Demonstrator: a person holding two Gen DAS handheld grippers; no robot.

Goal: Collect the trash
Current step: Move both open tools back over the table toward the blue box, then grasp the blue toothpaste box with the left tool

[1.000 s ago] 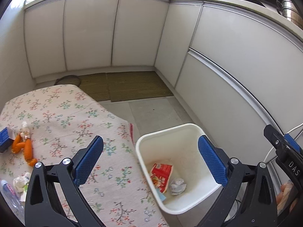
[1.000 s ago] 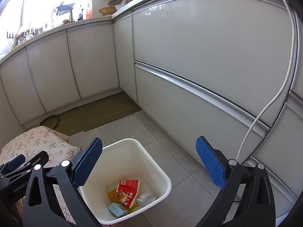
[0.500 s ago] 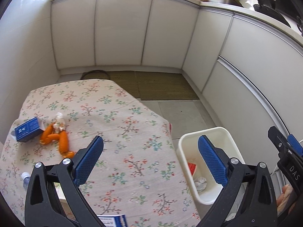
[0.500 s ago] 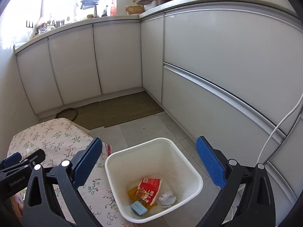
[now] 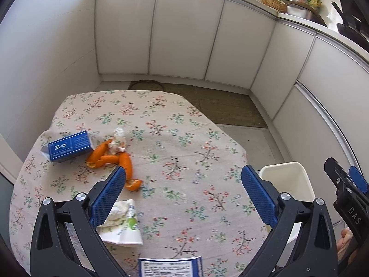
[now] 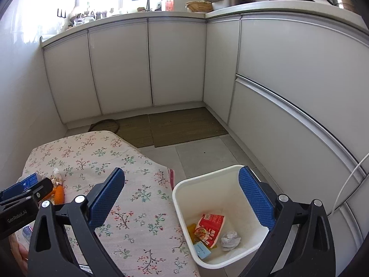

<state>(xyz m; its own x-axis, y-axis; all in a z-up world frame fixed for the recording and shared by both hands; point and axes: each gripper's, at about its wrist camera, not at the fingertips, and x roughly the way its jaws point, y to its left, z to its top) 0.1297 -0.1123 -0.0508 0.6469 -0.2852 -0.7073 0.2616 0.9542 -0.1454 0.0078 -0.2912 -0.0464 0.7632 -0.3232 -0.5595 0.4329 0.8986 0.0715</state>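
Orange peel (image 5: 110, 158) with a bit of crumpled paper lies on the floral tablecloth (image 5: 184, 143), beside a blue box (image 5: 68, 147). A crushed white carton (image 5: 121, 225) sits by the left finger, and a blue-and-white leaflet (image 5: 169, 265) lies at the near edge. My left gripper (image 5: 183, 194) hovers open and empty over the cloth. The white bin (image 6: 184, 194) stands on the floor right of the table, holding a red packet (image 6: 208, 228), a paper ball (image 6: 229, 240) and a light blue piece (image 6: 201, 249). My right gripper (image 6: 182, 196) hangs open over the bin's near left rim.
White cabinets (image 6: 147, 64) wrap the back and right, with a cluttered counter above. Woven mats (image 6: 175, 127) cover the floor beyond the table. A white cable (image 6: 348, 184) hangs at the right. A person's hand shows at the left wrist view's lower right.
Both grippers have swung left, away from the bin and toward the table. The peel, blue box and carton have come into the left wrist view. Both stay open and empty.
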